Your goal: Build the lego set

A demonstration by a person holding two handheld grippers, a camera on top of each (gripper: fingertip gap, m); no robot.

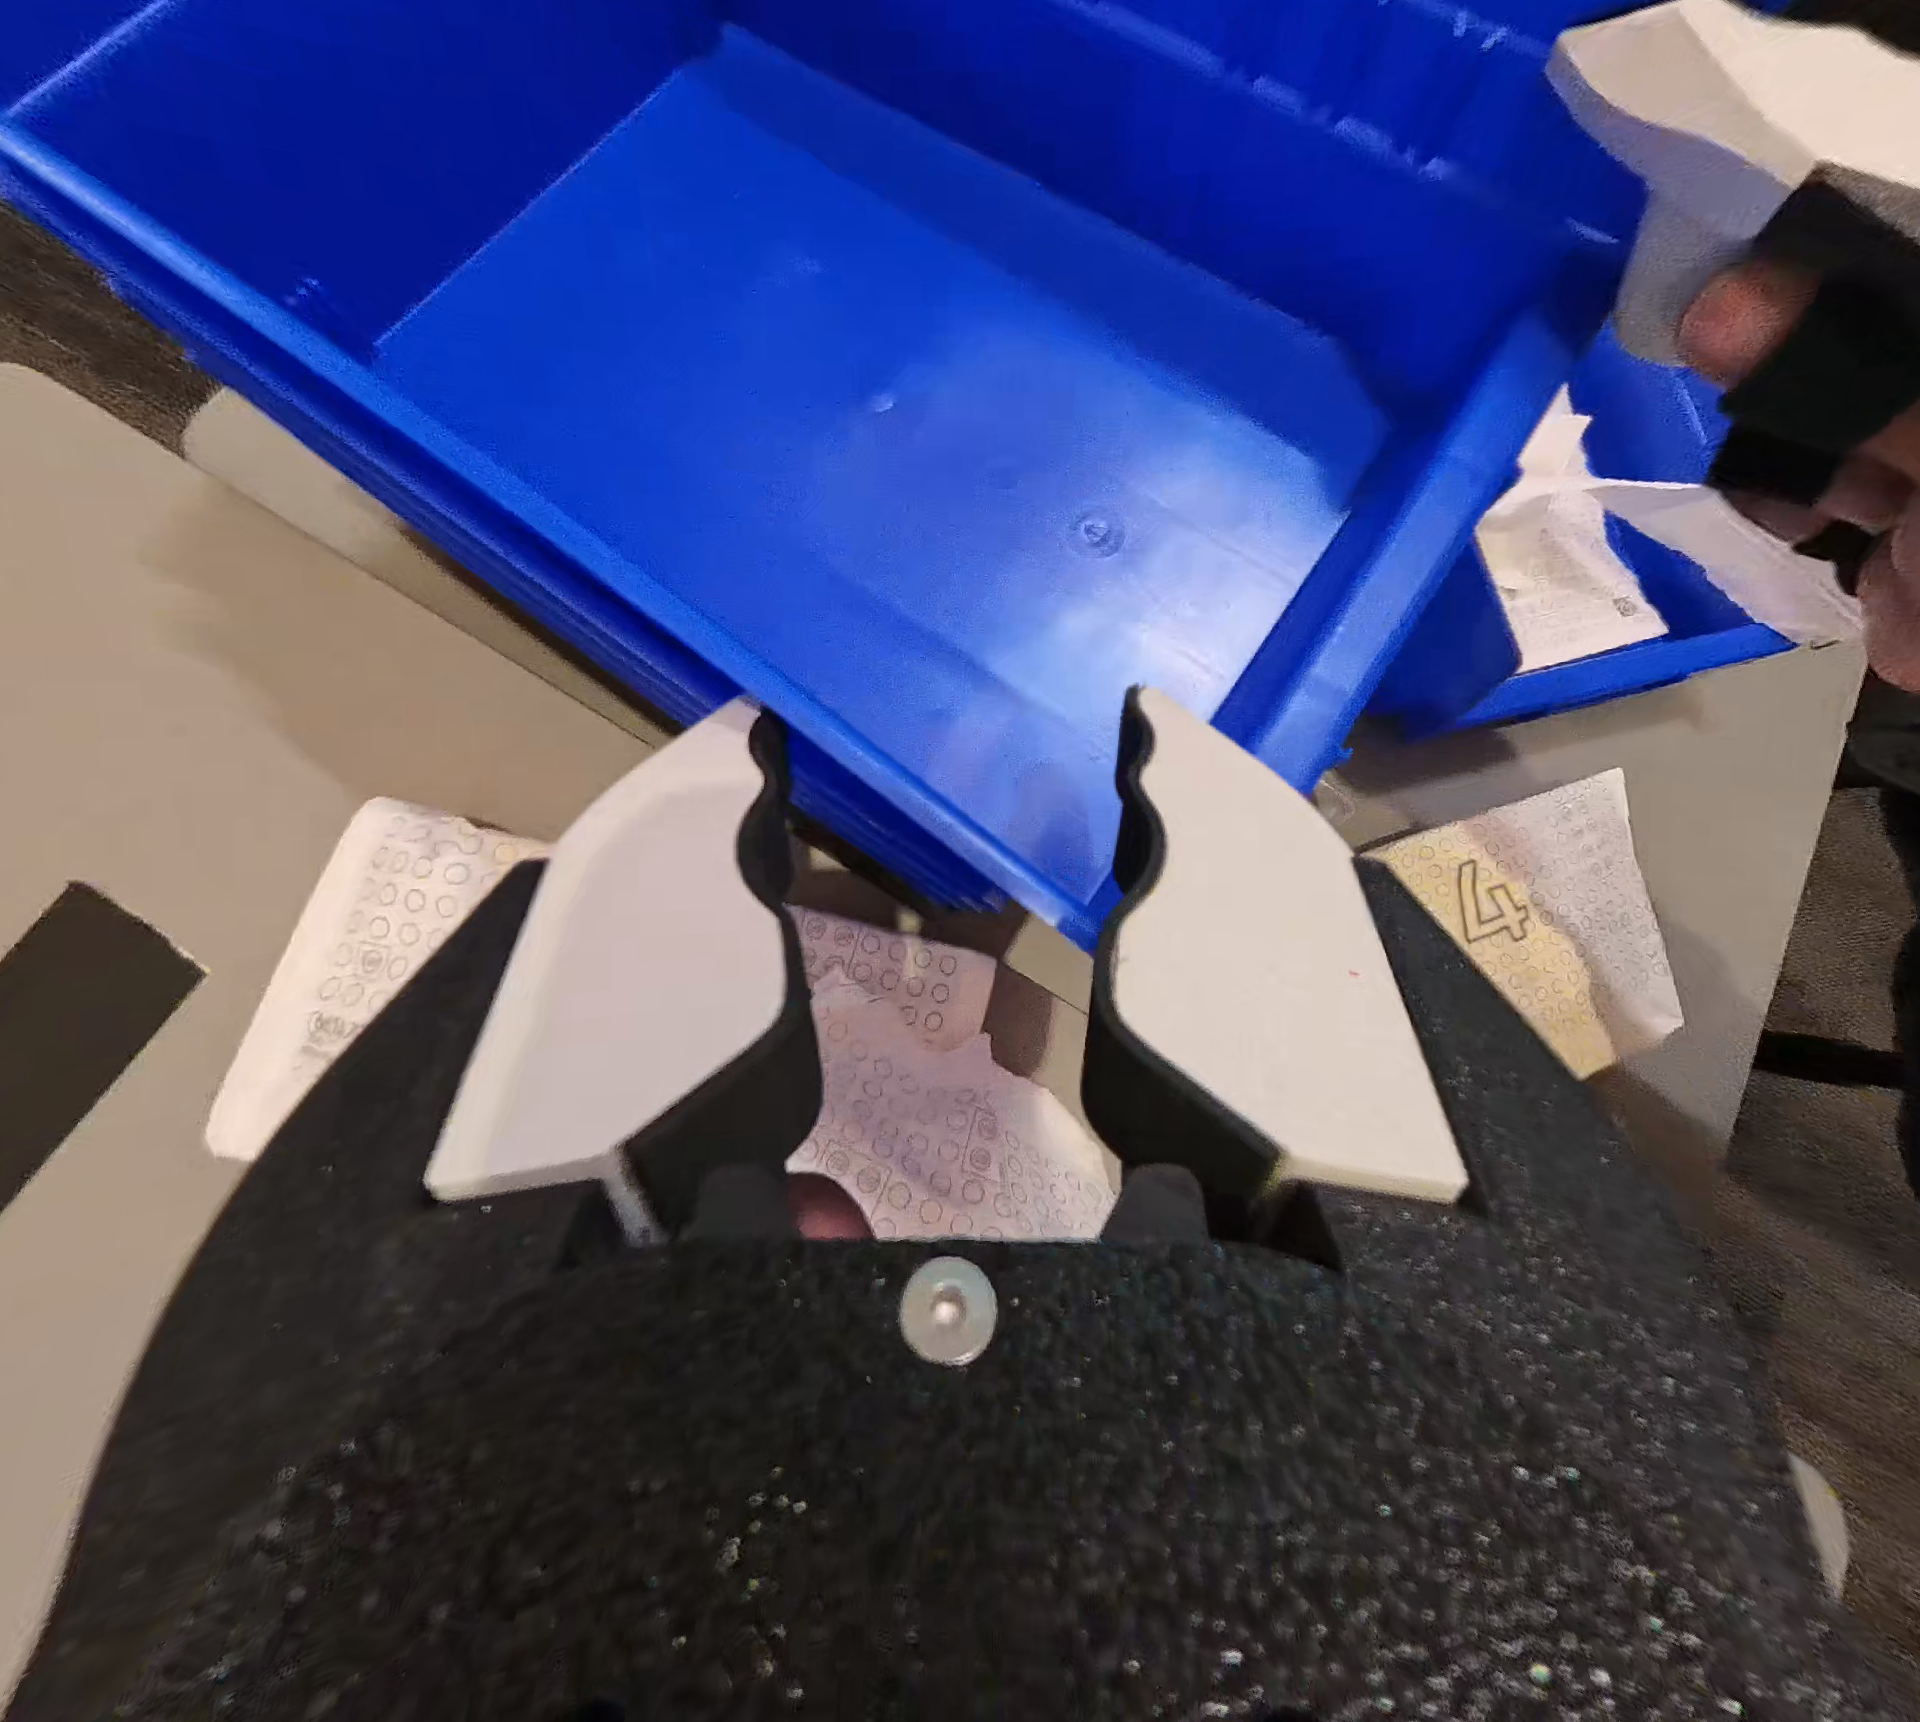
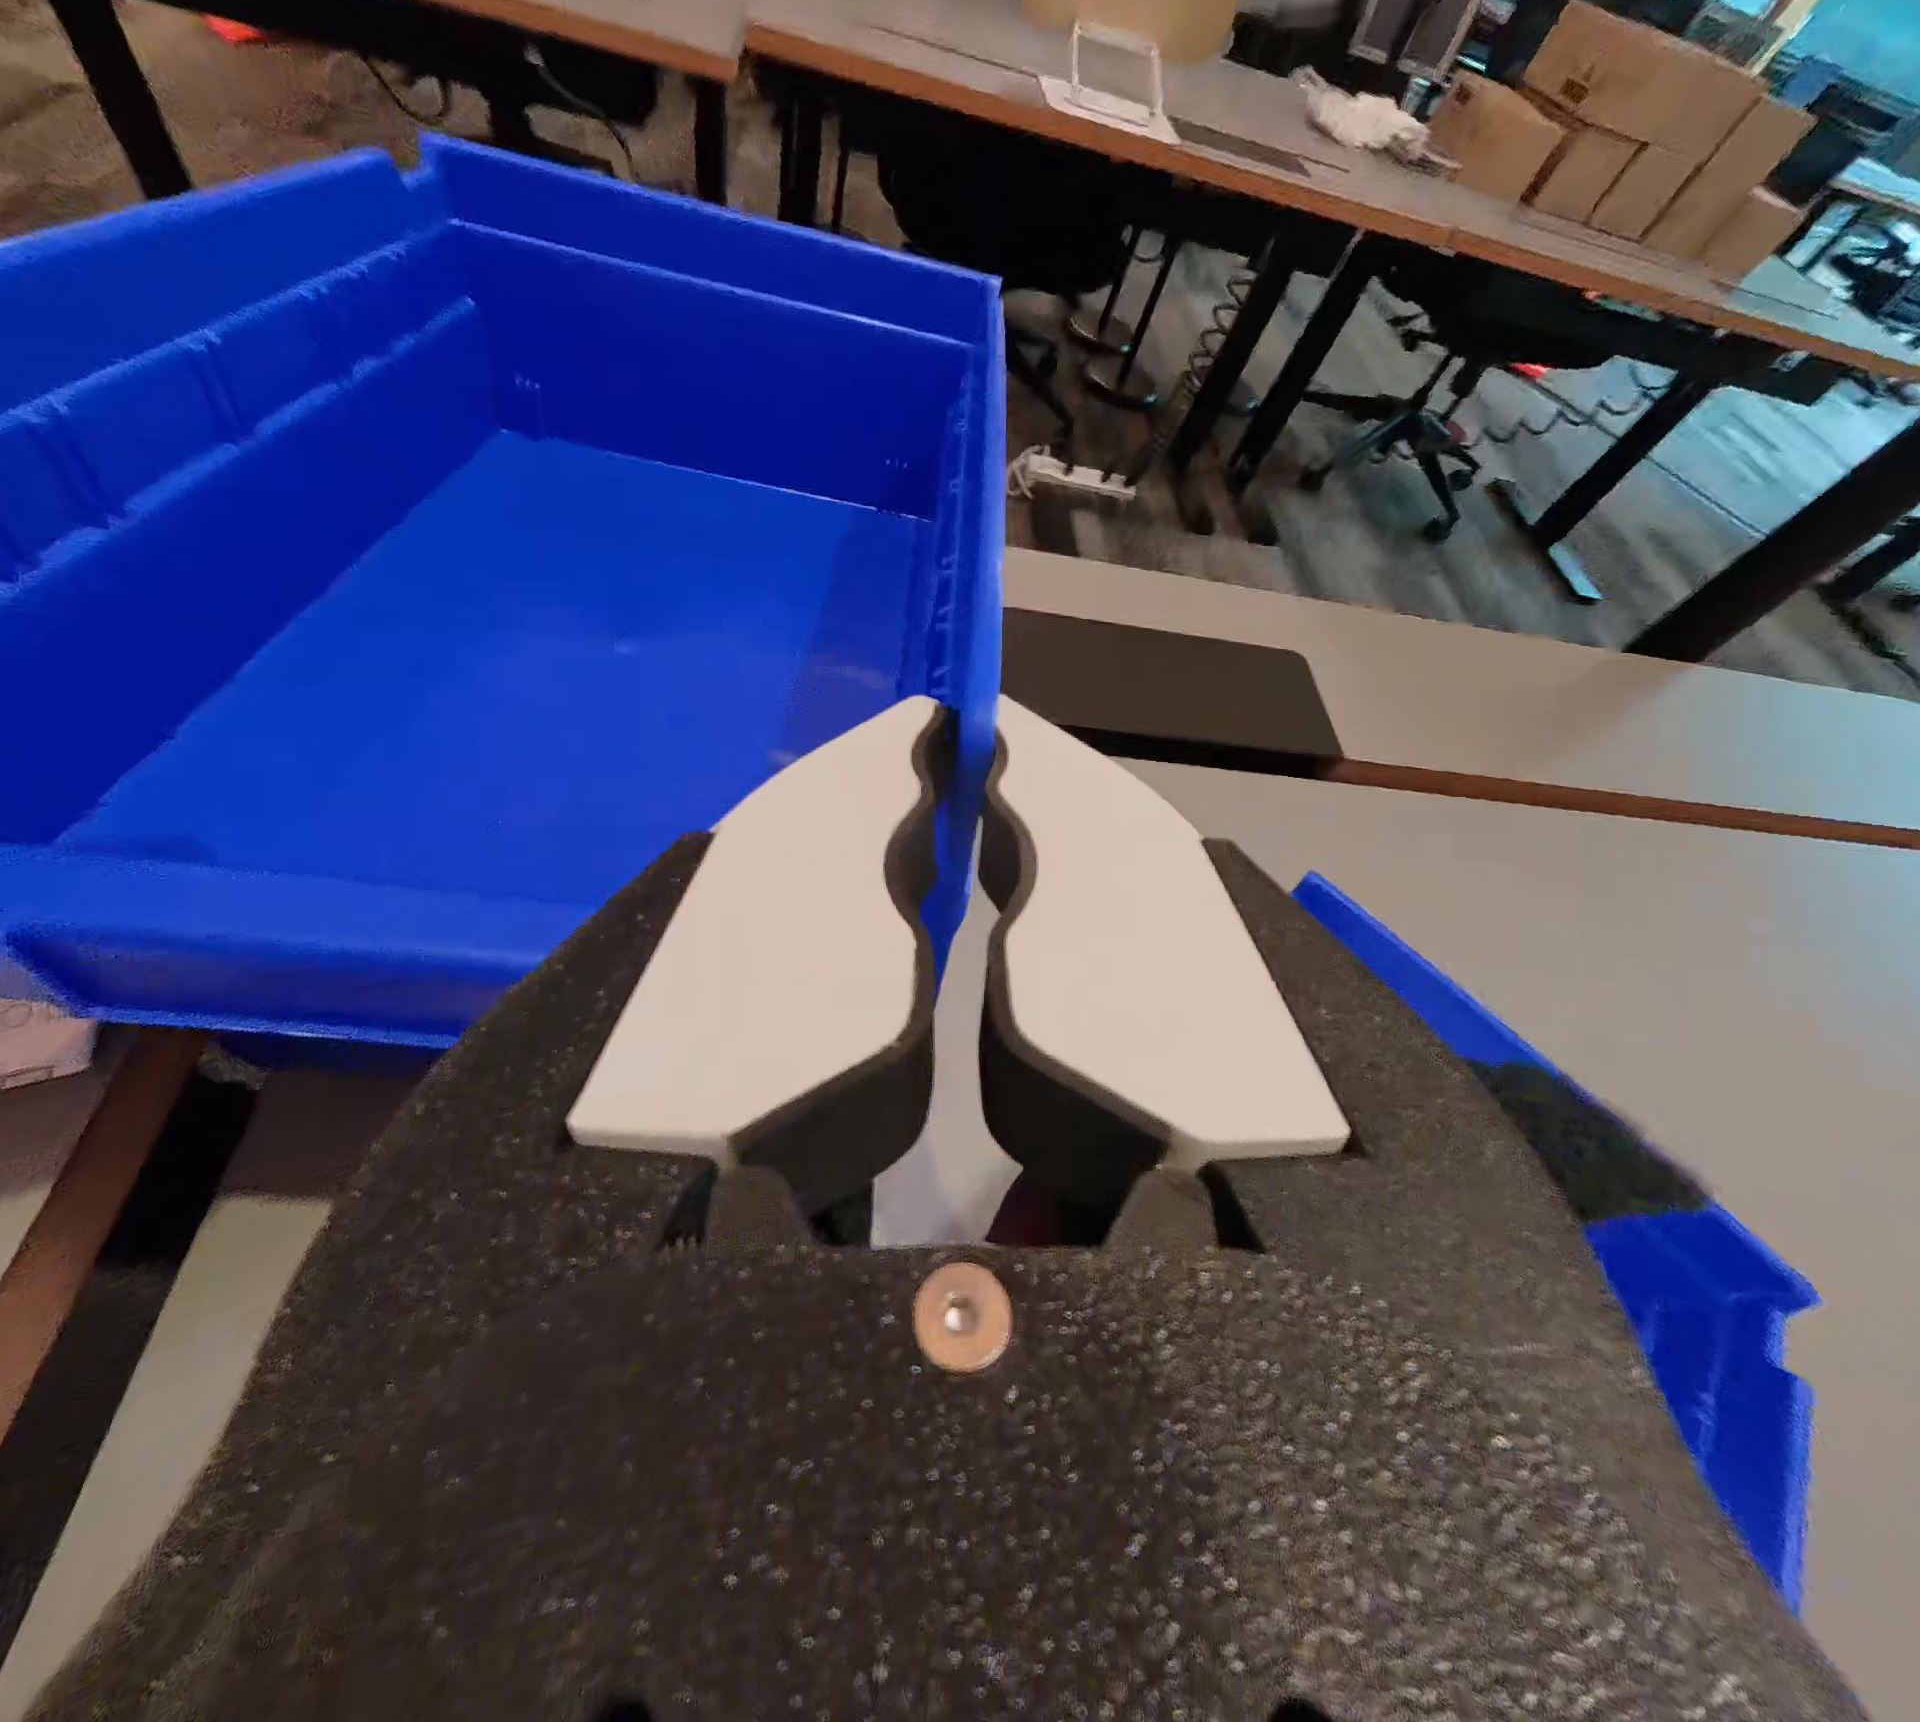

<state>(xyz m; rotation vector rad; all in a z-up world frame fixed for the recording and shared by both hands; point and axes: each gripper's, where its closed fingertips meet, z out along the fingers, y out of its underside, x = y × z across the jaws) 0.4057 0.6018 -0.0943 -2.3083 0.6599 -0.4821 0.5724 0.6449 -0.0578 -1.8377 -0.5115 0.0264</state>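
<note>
The right gripper is closed on the right side wall of a blue bin; both dark pads press against the thin wall, which runs between the fingertips. The bin's interior is bare, and the bin appears tilted, one corner raised above the grey table. The left gripper stands with its jaws wide apart, gripping nothing; the bin's near rim passes between the 2 fingertips without contact. Below the left gripper lie white paper bags printed with small circles, flat on the table. A second blue bin sits just beyond the first one's far corner, with paper inside it. A gloved hand holds the right gripper's handle.
</note>
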